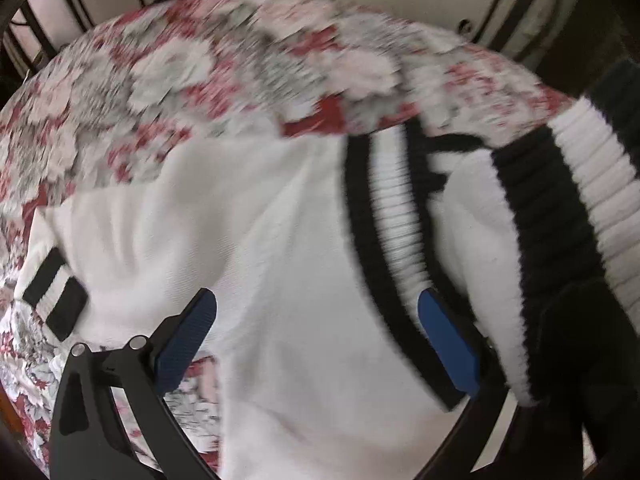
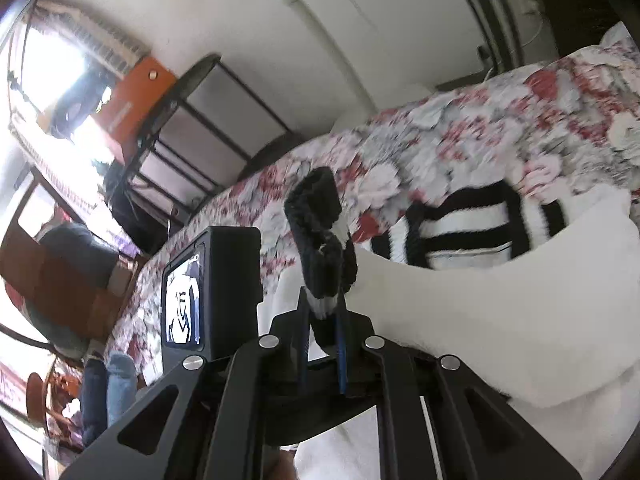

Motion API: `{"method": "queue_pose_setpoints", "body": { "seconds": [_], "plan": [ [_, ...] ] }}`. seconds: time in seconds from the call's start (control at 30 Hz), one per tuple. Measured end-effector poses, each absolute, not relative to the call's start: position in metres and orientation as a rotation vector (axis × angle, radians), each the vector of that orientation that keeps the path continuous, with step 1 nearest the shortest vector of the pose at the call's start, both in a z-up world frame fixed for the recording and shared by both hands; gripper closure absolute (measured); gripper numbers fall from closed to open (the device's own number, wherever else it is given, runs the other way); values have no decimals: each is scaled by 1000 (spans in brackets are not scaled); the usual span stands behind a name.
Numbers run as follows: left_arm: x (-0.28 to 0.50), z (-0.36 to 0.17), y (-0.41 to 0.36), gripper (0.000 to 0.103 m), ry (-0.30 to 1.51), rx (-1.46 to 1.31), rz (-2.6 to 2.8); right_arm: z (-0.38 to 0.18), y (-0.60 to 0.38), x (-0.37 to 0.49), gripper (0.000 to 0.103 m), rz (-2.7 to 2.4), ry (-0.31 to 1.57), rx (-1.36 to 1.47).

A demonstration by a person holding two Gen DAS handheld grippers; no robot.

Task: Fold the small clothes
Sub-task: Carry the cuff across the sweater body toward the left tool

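**Inspector:** Nearest first. The right gripper [image 2: 323, 320] is clenched on the cuff [image 2: 320, 236], the black-and-white ribbed end of a sleeve. The cuff stands up out of the pads and the sleeve [image 2: 460, 300] trails off white to the right.

**Onlooker:** And the left gripper?

**Inspector:** The left gripper [image 1: 316, 340] is released, its blue pads [image 1: 188, 340] wide apart, pointing steeply down over the white body of the sweater [image 1: 280, 220]. It grasps nothing. Whether the pads touch the cloth, I cannot tell; the picture is blurred.

**Onlooker:** Where does the sweater lie?

**Inspector:** Spread on the bed, on the floral bedspread [image 1: 140, 72]. Its striped collar [image 1: 388, 216] lies just by the left gripper's right pad, and the other cuff [image 1: 56, 292] lies at the left edge.

**Onlooker:** What is the step, in your judgement?

**Inspector:** Folding the held sleeve across the body. To do it well: keep the grip firm, carry the cuff low and straight over the chest so the sleeve lies flat, and let the left gripper pin the body near the shoulder line so it does not drag. Release only once the cuff rests on the white cloth. Beyond, the black bed frame [image 1: 48, 8] and the wall are of no concern.
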State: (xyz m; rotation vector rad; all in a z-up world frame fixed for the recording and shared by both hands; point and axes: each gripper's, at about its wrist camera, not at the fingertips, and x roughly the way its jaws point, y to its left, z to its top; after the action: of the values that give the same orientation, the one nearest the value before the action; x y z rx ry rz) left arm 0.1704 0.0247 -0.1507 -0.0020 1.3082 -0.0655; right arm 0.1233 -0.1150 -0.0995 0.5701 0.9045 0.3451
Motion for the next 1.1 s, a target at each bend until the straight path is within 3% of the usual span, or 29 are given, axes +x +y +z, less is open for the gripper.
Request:
{"method": "queue_pose_setpoints", "body": {
  "seconds": [0.07, 0.1, 0.13, 0.3, 0.37, 0.47, 0.53, 0.73, 0.77, 0.87, 0.97, 1.03, 1.07, 1.1],
  "plan": [
    [173, -164, 40, 4, 1355, 27, 2, -110, -106, 128, 79, 368, 936, 551],
    [176, -171, 52, 4, 1385, 29, 51, -117, -104, 131, 58, 381, 962, 562],
    [177, -174, 63, 4, 1395, 17, 90, -120, -105, 131, 52, 379, 971, 575],
    [181, -150, 108, 5, 1346, -136, 189, -100, -133, 124, 51, 359, 928, 559],
    [180, -123, 111, 5, 1251, -179, 167, -97, -157, 120, 54, 306, 918, 544],
    [179, -100, 89, 5, 1156, -176, 65, -102, -195, 116, 72, 216, 933, 524],
    [176, -97, 66, 5, 1140, -159, -41, -111, -218, 117, 76, 177, 957, 514],
    [173, -158, 13, 5, 1359, 104, -32, -180, -289, 130, 81, 3, 1156, 519],
    [173, -170, 14, 5, 1392, 125, -3, -192, -303, 126, 103, -43, 1171, 543],
    [176, -172, 22, 5, 1396, 141, 28, -205, -348, 112, 103, -107, 1156, 754],
    [180, -156, 29, 5, 1356, 117, 30, -175, -347, 113, 92, -79, 1063, 707],
    [180, -148, 35, 5, 1348, 103, 26, -161, -339, 123, 66, -63, 1023, 669],
    [180, -148, 37, 5, 1352, 103, 25, -158, -336, 129, 47, -71, 1023, 645],
    [180, -150, 38, 5, 1365, 114, 27, -156, -331, 136, 46, -95, 1019, 597]
  ]
}}
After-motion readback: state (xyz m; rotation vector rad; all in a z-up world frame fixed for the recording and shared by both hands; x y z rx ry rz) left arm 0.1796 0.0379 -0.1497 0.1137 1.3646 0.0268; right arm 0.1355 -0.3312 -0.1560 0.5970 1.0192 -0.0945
